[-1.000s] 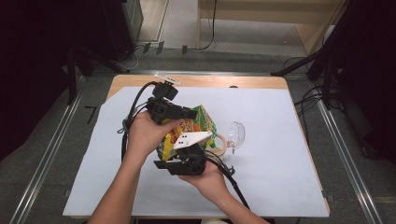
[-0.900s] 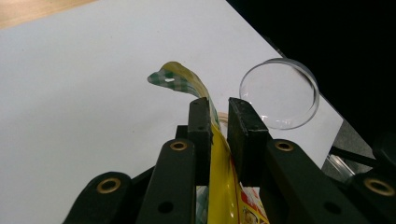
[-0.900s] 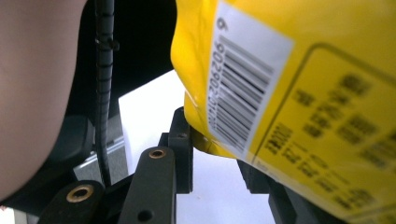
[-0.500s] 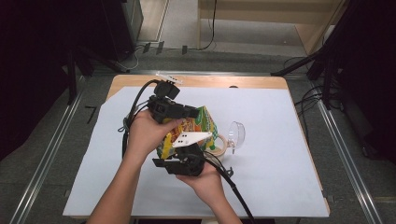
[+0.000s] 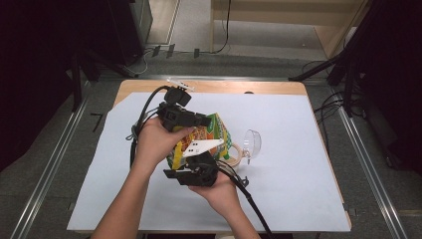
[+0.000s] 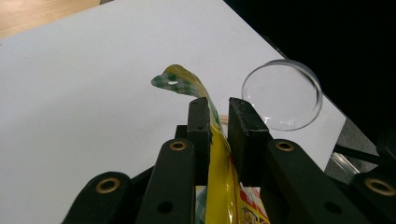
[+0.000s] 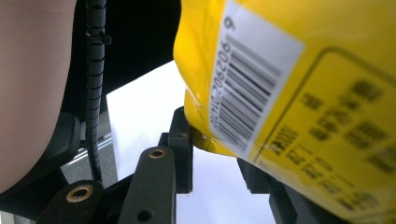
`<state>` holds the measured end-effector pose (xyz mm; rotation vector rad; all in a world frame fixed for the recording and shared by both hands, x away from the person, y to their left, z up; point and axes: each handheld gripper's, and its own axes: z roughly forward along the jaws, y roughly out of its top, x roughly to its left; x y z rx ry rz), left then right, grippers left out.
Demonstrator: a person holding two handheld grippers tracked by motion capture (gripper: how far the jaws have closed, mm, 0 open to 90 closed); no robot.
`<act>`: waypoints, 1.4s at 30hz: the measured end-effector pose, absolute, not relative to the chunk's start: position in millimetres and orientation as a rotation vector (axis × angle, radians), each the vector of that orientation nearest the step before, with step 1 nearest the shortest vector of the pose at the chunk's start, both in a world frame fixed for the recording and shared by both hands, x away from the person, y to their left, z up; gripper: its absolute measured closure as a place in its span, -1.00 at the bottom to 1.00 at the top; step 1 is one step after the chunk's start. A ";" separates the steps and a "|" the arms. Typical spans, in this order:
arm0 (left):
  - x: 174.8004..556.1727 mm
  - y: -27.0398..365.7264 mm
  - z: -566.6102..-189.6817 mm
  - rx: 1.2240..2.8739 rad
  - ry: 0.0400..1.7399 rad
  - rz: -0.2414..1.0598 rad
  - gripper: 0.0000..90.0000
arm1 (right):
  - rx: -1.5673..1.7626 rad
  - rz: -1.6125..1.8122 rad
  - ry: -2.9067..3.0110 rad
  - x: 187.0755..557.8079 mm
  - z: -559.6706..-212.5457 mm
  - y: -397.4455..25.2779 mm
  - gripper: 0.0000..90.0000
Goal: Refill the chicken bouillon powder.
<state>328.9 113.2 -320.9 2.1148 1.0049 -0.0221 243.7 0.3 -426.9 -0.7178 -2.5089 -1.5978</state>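
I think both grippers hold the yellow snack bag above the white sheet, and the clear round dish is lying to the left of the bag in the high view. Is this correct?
Not quite: the clear round dish lies to the right of the yellow snack bag, as the high view shows. The rest stands: the left gripper is clamped on the bag's edge, the right gripper grips its lower corner, and the bag is above the white sheet.

Bag point(image 5: 201, 139) mid-table point(image 5: 298, 164), held up between both grippers: left gripper point(image 5: 191, 119) at its rear-left top edge, right gripper point(image 5: 196, 167) at its near bottom edge. Tape roll point(image 5: 235, 155) lies just right of the bag, partly behind it. Clear lid point(image 5: 253, 143) stands right of the roll, touching it.
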 end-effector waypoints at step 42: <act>337.9 131.0 -321.0 2.039 1.032 -0.078 0.77 | -0.760 -1.596 -2.557 248.7 -424.2 12.6 0.53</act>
